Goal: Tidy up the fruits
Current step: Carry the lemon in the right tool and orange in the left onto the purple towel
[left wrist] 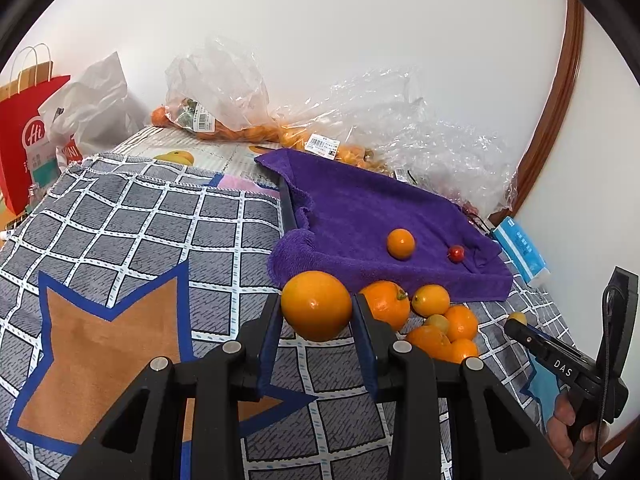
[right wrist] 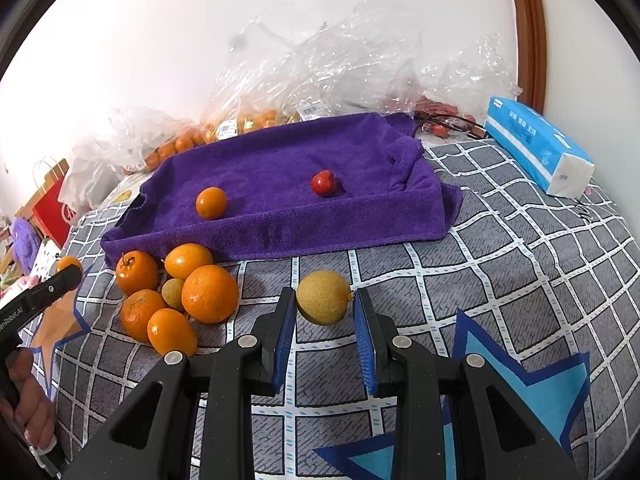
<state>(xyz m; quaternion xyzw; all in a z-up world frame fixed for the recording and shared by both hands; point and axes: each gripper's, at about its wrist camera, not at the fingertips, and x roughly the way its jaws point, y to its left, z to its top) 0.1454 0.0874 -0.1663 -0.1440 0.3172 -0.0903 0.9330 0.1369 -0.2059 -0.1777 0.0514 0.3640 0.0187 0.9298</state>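
My left gripper is shut on a large orange, held just in front of the purple towel-lined tray. My right gripper is shut on a yellowish-green lemon-like fruit above the checked cloth. In the tray lie a small orange and a small red fruit. A pile of several oranges with a small yellowish fruit sits against the tray's front left corner. The left gripper shows at the right wrist view's left edge, and the right gripper at the left wrist view's right.
Clear plastic bags holding more oranges and red fruit lie behind the tray along the white wall. A blue tissue pack lies right of the tray. A red paper bag and white bags stand far left. The grey checked cloth covers the surface.
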